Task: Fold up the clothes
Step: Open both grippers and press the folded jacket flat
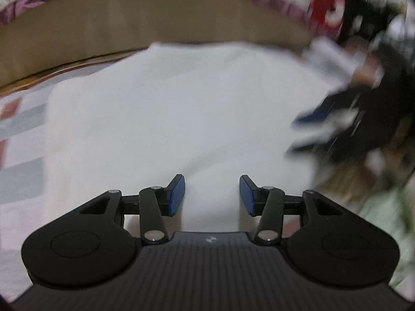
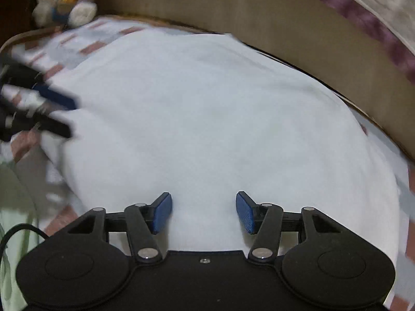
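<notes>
A white garment [image 1: 168, 119] lies spread flat on the bed, folded into a broad smooth panel [image 2: 207, 119]. My left gripper [image 1: 212, 194] hovers over its near edge, blue pads apart, nothing between them. My right gripper [image 2: 204, 212] also hangs over the near part of the cloth with its jaws apart and only the fabric below showing in the gap. In the left wrist view the right gripper [image 1: 326, 121] appears blurred at the right edge of the garment. In the right wrist view the left gripper [image 2: 49, 108] shows blurred at the cloth's left side.
A checked bedsheet [image 1: 20, 129] of pink, grey and white lies under the garment. A tan headboard [image 1: 155, 23] runs along the far side, with purple-edged bedding [image 2: 363, 13] above it. A stuffed toy [image 2: 70, 0] sits at the far left corner. Pale green fabric [image 1: 384, 207] lies at the right.
</notes>
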`<act>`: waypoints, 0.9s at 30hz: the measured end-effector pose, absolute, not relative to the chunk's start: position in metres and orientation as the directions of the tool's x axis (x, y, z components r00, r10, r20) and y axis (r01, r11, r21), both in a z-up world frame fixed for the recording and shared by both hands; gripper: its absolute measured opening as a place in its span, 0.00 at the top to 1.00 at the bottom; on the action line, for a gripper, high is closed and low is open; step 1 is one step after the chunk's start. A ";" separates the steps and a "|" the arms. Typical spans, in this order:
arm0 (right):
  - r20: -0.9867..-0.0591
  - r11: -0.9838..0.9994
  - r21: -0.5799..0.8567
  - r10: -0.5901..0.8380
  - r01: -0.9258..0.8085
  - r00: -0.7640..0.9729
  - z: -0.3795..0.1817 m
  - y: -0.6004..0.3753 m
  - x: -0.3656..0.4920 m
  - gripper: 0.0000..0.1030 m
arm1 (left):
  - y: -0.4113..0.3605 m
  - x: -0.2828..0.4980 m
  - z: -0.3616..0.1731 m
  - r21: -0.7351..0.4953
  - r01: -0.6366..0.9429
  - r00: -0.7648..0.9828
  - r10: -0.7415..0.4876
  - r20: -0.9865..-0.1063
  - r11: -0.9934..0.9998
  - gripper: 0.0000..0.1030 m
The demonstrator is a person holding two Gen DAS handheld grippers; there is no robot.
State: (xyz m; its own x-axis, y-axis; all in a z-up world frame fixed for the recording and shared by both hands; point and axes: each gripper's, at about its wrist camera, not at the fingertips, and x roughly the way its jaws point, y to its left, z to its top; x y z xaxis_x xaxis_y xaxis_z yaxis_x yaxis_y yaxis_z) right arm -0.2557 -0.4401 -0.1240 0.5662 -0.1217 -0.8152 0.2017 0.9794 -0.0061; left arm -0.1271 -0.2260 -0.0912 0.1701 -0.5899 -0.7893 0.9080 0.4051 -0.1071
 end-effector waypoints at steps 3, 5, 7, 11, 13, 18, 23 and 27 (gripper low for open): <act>-0.816 0.962 0.020 -0.142 0.274 0.560 -0.118 -0.455 -0.270 0.49 | -0.208 -0.125 -0.105 -0.009 0.896 0.240 -0.502 -0.831 0.444 0.55; -0.816 0.952 0.015 -0.165 0.306 0.554 -0.113 -0.453 -0.279 0.50 | -0.202 -0.123 -0.102 -0.001 0.889 0.255 -0.498 -0.829 0.458 0.55; -0.816 0.940 0.013 -0.188 0.342 0.547 -0.109 -0.449 -0.287 0.50 | -0.201 -0.123 -0.099 0.006 0.872 0.276 -0.482 -0.831 0.490 0.55; -0.778 0.801 0.176 -0.243 0.572 0.580 -0.081 -0.453 -0.320 0.43 | -0.195 -0.121 -0.079 -0.161 0.836 0.212 -0.579 -0.787 0.524 0.55; -0.743 0.730 0.353 -0.161 0.585 0.649 -0.073 -0.453 -0.338 0.44 | -0.198 -0.121 -0.069 -0.276 0.807 0.169 -0.653 -0.738 0.522 0.54; -0.762 0.574 0.485 -0.095 0.660 0.641 -0.085 -0.458 -0.364 0.40 | -0.245 -0.126 -0.080 -0.339 0.763 0.186 -0.689 -0.701 0.550 0.54; -0.787 0.423 0.536 -0.064 0.731 0.614 -0.113 -0.463 -0.390 0.40 | -0.277 -0.142 -0.104 -0.201 0.828 0.240 -0.655 -0.716 0.523 0.54; -0.815 0.355 0.505 -0.104 0.787 0.570 -0.131 -0.464 -0.403 0.40 | -0.270 -0.143 -0.105 -0.173 0.849 0.249 -0.667 -0.702 0.499 0.54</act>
